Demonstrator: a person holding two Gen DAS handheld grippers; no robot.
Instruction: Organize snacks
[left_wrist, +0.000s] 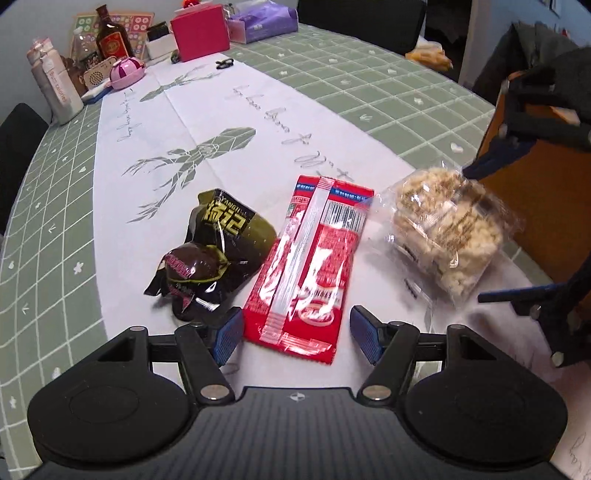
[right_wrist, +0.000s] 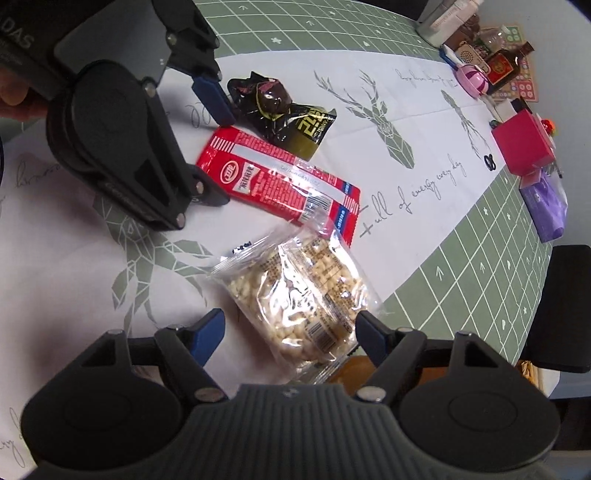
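Left gripper (left_wrist: 297, 334) spread wide, straddling red packet (left_wrist: 310, 273) mid-table. Right gripper (right_wrist: 290, 334) parted around clear puffed-snack bag (right_wrist: 306, 302), pads seemingly not pressing. Dark pouch (left_wrist: 218, 254) at nine o'clock of red packet. Sorting barely begun; three snacks loose.

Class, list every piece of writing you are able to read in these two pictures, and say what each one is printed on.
"YANGJI": dark snack packet, above large yellow Chinese characters.
"full of every every day": script on the tablecloth.
"Burn calories": pale bottle, only just readable.
Red packet: barcode and small print, too small to read.
Clear bag: label blurred.
Brown bottle: label unreadable.
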